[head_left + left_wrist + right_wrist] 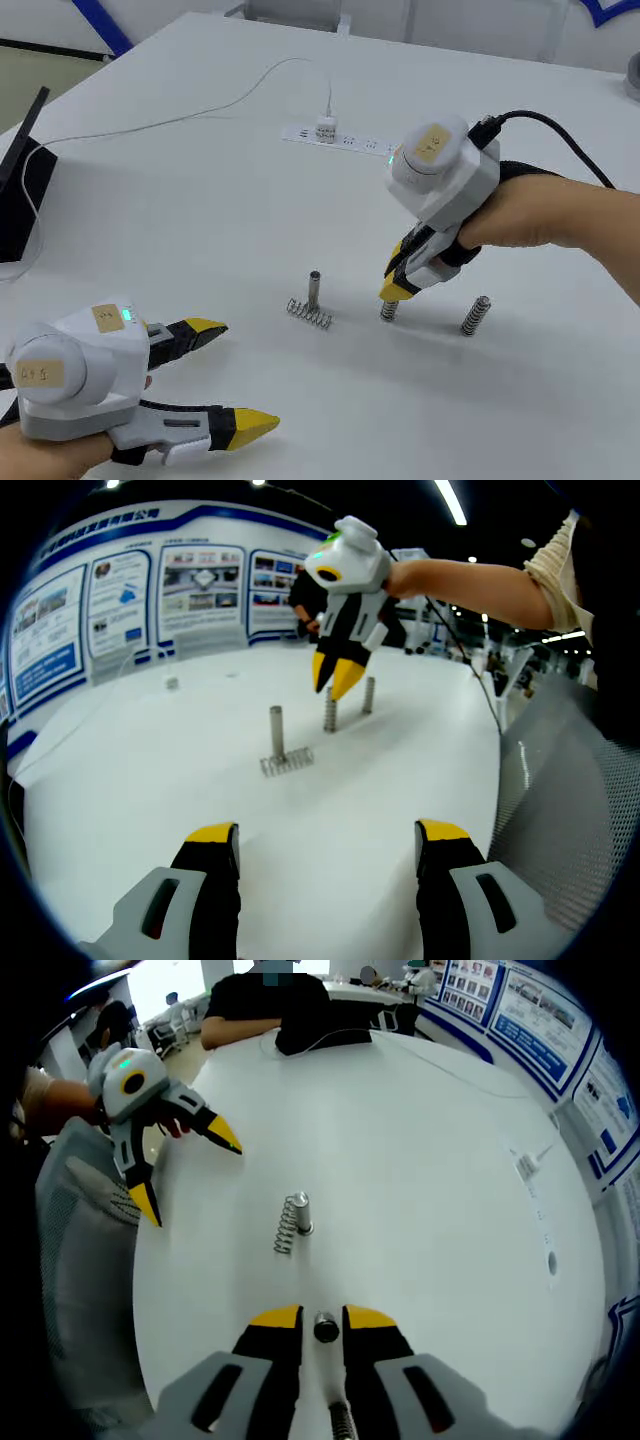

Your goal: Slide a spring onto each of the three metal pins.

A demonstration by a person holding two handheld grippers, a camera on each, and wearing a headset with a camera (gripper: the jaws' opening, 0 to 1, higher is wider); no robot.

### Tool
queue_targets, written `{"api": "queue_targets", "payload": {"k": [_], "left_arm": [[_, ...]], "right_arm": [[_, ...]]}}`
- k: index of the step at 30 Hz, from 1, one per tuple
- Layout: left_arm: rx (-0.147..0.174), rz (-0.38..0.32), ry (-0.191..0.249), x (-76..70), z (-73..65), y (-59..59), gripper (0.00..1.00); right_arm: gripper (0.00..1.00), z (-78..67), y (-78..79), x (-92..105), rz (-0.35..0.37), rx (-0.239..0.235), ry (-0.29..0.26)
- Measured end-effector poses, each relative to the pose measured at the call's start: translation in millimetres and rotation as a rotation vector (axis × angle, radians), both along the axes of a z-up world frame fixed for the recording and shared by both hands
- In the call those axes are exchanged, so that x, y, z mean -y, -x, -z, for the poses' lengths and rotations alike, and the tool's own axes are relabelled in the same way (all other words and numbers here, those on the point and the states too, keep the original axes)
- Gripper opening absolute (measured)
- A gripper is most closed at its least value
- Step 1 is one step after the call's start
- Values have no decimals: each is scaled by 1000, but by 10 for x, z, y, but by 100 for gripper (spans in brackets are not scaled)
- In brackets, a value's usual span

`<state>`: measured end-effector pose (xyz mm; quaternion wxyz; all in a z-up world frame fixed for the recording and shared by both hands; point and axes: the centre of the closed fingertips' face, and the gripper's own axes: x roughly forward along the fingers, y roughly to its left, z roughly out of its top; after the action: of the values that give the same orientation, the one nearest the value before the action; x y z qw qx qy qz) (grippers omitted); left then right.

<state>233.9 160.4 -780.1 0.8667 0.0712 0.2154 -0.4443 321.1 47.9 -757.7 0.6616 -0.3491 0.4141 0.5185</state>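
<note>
**Seating the middle spring – one more waiting**

On the white table [200,200], the left gripper [248,374] is hovering with its jaws spread wide. The right gripper [393,290] is hanging over the middle pin [388,311], jaws narrowly parted astride its top; I cannot tell whether they are gripping. I am judging a straight push down the pin's axis safest. Counting: two grippers, three pins, three springs – two sleeved, and a loose spring [309,313] lying at the foot of the bare pin [314,288].

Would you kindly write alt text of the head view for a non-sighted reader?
On a white table, the right gripper points at the spring-covered middle pin. A bare pin stands beside it, a spring lying at its base; the left gripper is open.
</note>
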Motion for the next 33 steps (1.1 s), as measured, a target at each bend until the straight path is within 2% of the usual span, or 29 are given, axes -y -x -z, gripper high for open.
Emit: {"api": "queue_targets", "payload": {"k": [13, 33], "left_arm": [[2, 1, -1, -1, -1, -3, 72], [2, 3, -2, -6, -5, 1, 72]], "right_arm": [[17, 17, 28, -145, -7, 7, -26], [17, 168, 168, -403, -33, -14, -51]]}}
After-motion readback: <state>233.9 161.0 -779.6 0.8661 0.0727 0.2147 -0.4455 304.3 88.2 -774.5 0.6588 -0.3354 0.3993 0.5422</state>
